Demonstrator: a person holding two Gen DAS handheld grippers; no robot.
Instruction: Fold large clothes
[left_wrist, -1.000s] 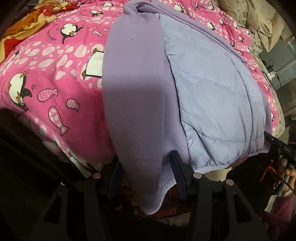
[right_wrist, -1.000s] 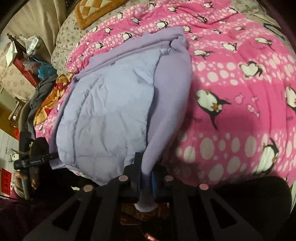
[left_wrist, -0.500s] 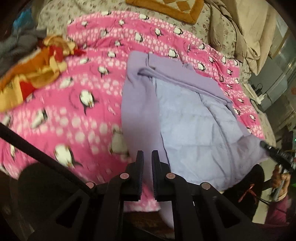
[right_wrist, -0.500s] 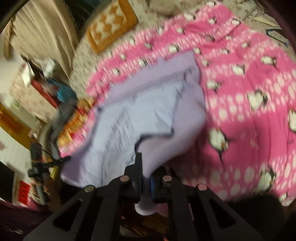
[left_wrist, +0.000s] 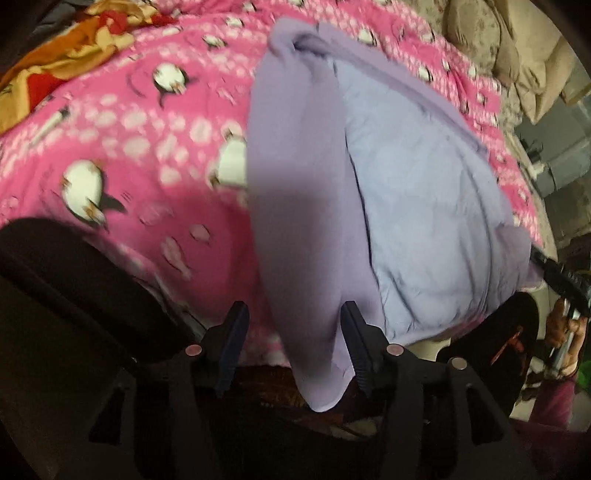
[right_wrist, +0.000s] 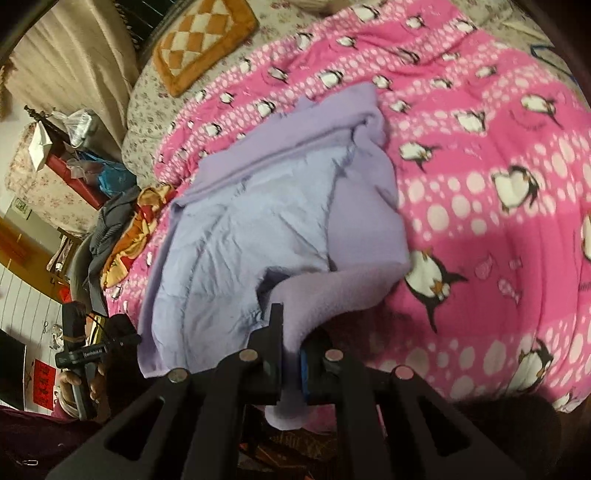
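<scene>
A large lilac garment (left_wrist: 417, 206) with a quilted lining and fleece edges lies spread on a pink penguin blanket (left_wrist: 122, 155). My left gripper (left_wrist: 291, 328) is open, its fingers on either side of the hanging fleece edge (left_wrist: 299, 229) at the bed's near side. My right gripper (right_wrist: 291, 332) is shut on the other fleece edge (right_wrist: 332, 291) and holds it lifted and folded in over the quilted lining (right_wrist: 236, 236).
The pink blanket (right_wrist: 491, 192) covers the bed. An orange checked cushion (right_wrist: 199, 40) lies at the far end. An orange and red cloth (left_wrist: 55, 62) sits at the blanket's far left. The other hand-held gripper (right_wrist: 85, 354) shows beside the bed.
My left gripper, shut half a second ago, has opened and now straddles the hanging fleece edge. My right gripper has lifted its fleece edge in over the lining.
</scene>
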